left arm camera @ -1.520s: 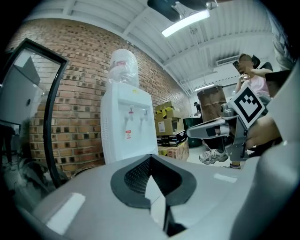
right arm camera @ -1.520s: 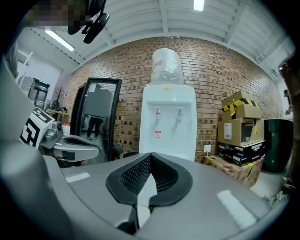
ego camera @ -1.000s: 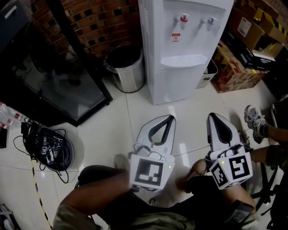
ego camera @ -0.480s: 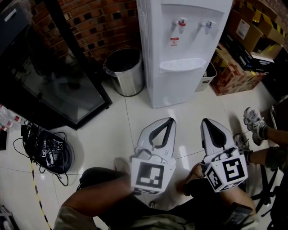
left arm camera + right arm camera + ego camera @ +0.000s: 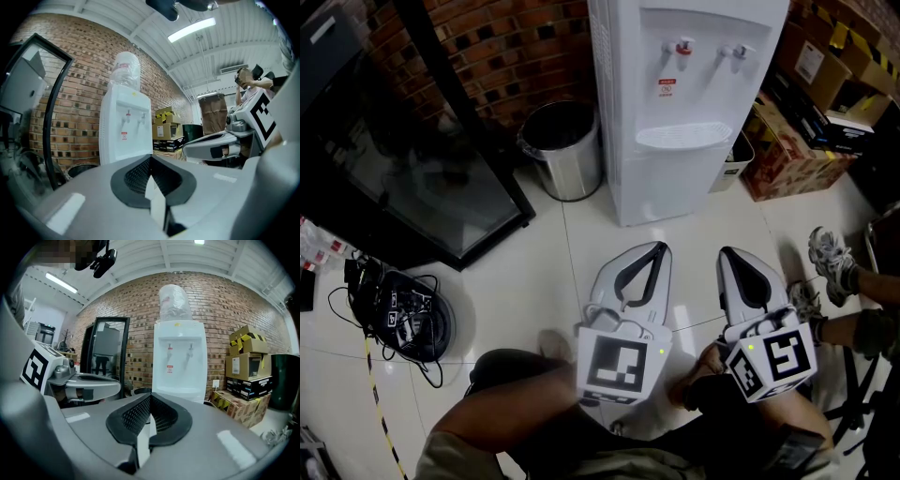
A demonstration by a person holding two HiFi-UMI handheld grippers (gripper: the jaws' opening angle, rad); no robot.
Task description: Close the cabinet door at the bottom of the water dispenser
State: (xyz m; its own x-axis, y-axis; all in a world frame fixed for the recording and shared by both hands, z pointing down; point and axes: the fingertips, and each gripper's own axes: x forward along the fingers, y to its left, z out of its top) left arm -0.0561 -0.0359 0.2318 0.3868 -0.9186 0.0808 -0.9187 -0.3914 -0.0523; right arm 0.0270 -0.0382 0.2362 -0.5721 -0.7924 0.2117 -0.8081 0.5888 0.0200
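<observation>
Left claw (image 5: 657, 247) and right claw (image 5: 731, 253) both closed, empty. Water dispenser (image 5: 675, 178) ahead of both; its red-white label (image 5: 667, 86) illegible.

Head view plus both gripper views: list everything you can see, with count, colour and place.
water dispenser: one, white, top centre, against the brick wall
water bottle: one, clear, on top of the dispenser
trash can: one, silver with black liner, on the floor left of the dispenser
glass-fronted cabinet: one, black frame, left of the trash can
cardboard boxes: several, brown, right of the dispenser
cable bundle: one, black, on the floor at far left
shoe: one, light grey, right edge
left gripper: one, white and grey, bottom centre, jaws together, nothing between them
right gripper: one, white and grey, beside the left one, jaws together, nothing between them
</observation>
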